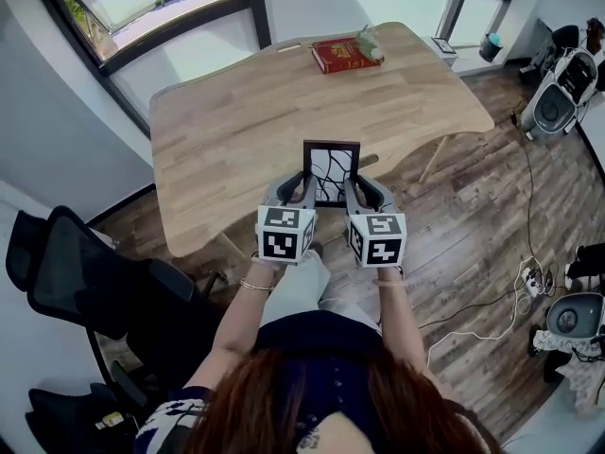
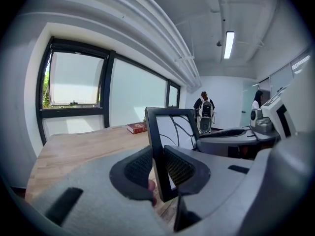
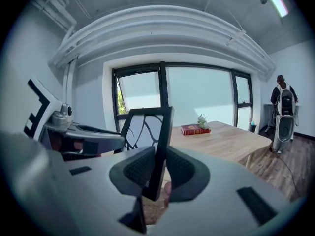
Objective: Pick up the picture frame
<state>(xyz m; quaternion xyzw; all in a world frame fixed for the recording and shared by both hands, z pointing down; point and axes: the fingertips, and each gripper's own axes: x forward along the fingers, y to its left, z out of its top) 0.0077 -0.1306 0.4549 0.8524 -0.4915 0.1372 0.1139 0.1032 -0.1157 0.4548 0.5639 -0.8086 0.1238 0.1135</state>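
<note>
So the left tongs (image 1: pixel 308 187) and right tongs (image 1: pixel 351 187) each pinched a side of the upright black rectangular picture frame (image 1: pixel 331 170), by the pale wooden worktop (image 1: pixel 236 121).

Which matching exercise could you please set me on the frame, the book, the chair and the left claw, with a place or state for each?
Things:
1 frame
2 book
3 chair
4 left claw

Places or states:
a at the far end of the table
b black, at the head view's lower left
c shut on the frame's left side
d upright, gripped on both sides

Pairs: 1-d, 2-a, 3-b, 4-c.
</note>
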